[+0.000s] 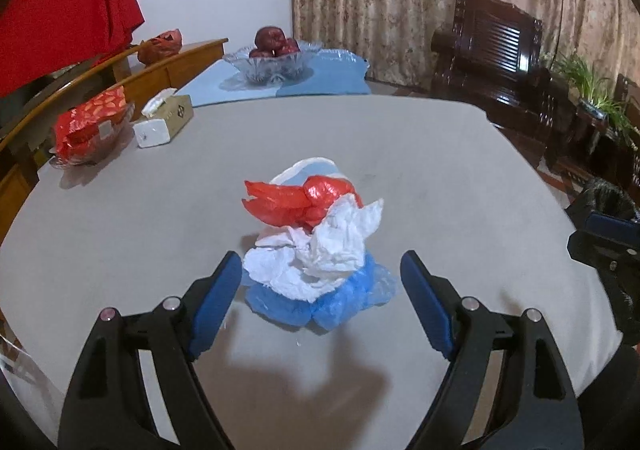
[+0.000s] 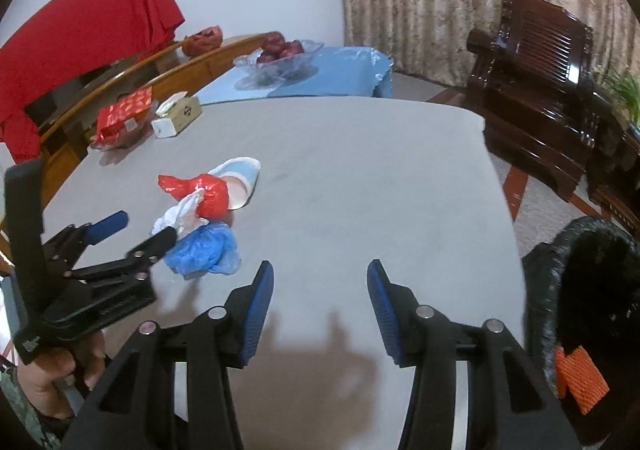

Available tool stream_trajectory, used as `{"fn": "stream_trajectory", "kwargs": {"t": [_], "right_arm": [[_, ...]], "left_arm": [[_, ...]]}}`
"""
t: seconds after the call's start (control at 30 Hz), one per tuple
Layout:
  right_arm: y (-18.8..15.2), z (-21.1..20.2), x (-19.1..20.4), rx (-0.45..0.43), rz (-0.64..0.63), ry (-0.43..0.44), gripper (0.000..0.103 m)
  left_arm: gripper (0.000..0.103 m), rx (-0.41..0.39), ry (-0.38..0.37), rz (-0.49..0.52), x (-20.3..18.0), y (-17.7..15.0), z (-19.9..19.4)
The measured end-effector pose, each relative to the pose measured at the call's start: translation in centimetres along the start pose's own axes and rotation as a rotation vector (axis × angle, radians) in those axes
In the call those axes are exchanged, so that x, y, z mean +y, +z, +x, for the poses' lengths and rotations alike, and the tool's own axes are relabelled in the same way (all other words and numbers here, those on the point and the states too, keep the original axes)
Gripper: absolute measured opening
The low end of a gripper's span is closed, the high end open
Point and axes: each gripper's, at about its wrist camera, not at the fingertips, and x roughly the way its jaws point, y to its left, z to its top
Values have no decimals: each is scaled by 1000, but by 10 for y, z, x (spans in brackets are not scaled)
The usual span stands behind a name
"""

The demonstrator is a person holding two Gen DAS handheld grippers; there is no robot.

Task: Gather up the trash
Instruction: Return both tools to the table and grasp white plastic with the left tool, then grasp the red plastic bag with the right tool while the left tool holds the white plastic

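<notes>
Grey table (image 1: 440,154): one red bag (image 1: 304,198), one white tissue (image 1: 320,250), one blue bag (image 1: 332,302).

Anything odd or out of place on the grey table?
Yes: a loose heap mid-table, crumpled white tissue over a blue plastic shoe cover, a knotted red plastic bag, and a paper cup lying on its side. Small white crumbs beside it. Nothing looks broken.

Black claw (image 1: 320,286) arms, blue ribbed pads, silver pins, camouflage sleeve (image 2: 18,402).
</notes>
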Motion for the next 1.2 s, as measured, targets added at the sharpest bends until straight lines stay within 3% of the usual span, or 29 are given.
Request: {"fn": "stream_trajectory", "kwargs": {"t": [0.07, 0.2, 0.47, 0.63, 0.93, 1.2], "right_arm": [[2, 9, 5, 9, -6, 2, 48], [7, 22, 14, 22, -16, 5, 48], [19, 37, 34, 26, -44, 27, 48], [27, 45, 60, 18, -68, 56, 48], [40, 68, 95, 14, -80, 84, 48], [42, 100, 116, 43, -87, 77, 48]], "left_arm": [[69, 18, 3, 0, 2, 0, 13], [18, 51, -35, -3, 12, -1, 31], [13, -51, -74, -99, 47, 3, -11], [13, -80, -27, -147, 76, 1, -26], [13, -49, 55, -193, 131, -15, -11], [13, -17, 29, -207, 147, -23, 10]]}}
